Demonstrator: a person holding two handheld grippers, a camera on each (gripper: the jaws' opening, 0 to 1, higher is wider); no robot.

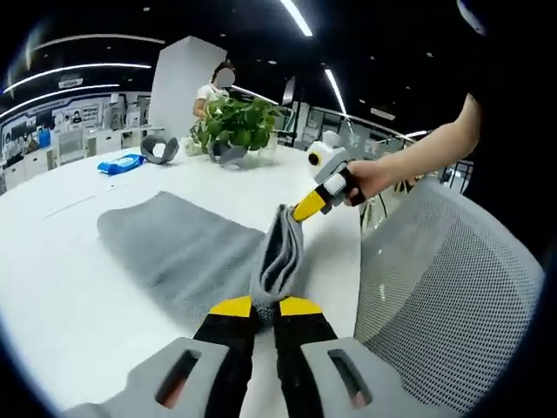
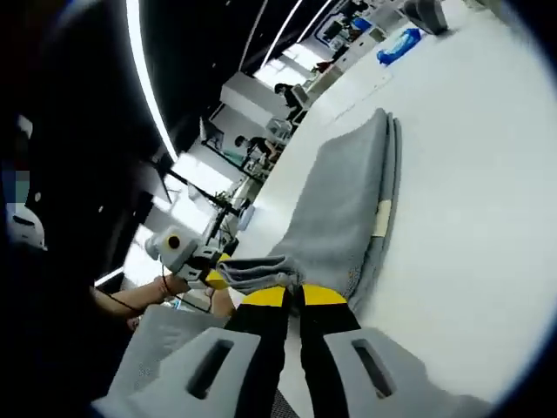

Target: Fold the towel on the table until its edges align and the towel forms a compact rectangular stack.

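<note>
A grey towel (image 1: 174, 244) lies folded lengthwise on the white table (image 1: 70, 296), its near end lifted off the surface. My left gripper (image 1: 265, 305) is shut on one lifted corner, the cloth bunched up between its yellow tips. A little beyond it, my right gripper (image 1: 291, 213), held by a hand (image 1: 374, 178), pinches the other corner of the same edge. In the right gripper view the towel (image 2: 357, 183) stretches away, a white label (image 2: 381, 218) on its edge. There my right gripper (image 2: 294, 294) is shut on the cloth, the left gripper (image 2: 218, 277) just left of it.
A grey mesh chair (image 1: 452, 287) stands against the table's near edge on the right. At the far end of the table are a potted plant (image 1: 235, 126), a grey curved object (image 1: 159, 150) and a blue packet (image 1: 122, 164). A person (image 1: 213, 87) stands behind the plant.
</note>
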